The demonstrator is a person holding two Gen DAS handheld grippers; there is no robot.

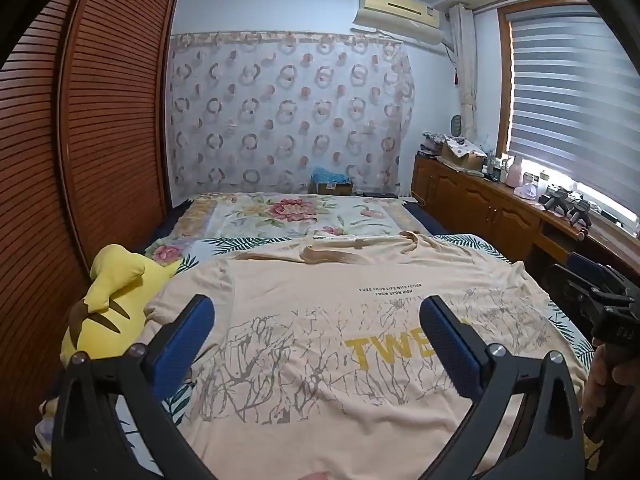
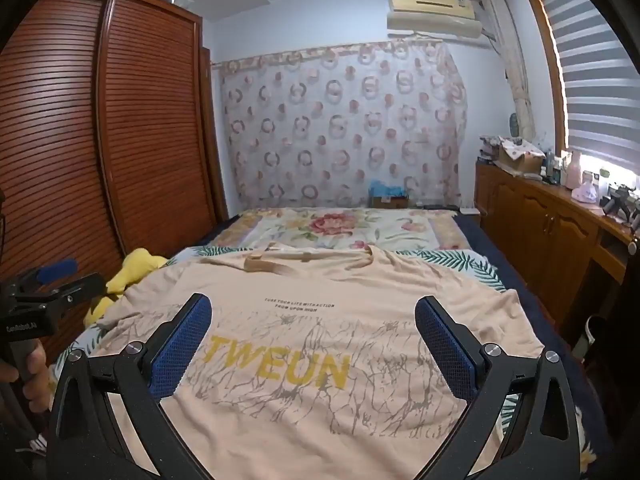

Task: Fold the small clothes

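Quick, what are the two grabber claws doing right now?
Left gripper: open, holding nothing, above the T-shirt.
Right gripper: open, holding nothing.

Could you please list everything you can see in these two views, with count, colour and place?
T-shirt: one, peach with yellow lettering, spread flat on the bed.
Plush toy: one, yellow, left of the shirt.
Bed: one, floral cover, centre.
Wardrobe: one, brown louvred doors, left.
Curtain: one, ring-patterned, back wall.
Air conditioner: one, cream, high on wall.
Cabinet: one, brown, cluttered top, right under the window.
Left gripper: jaws open above the shirt.
Right gripper: jaws open above the shirt.
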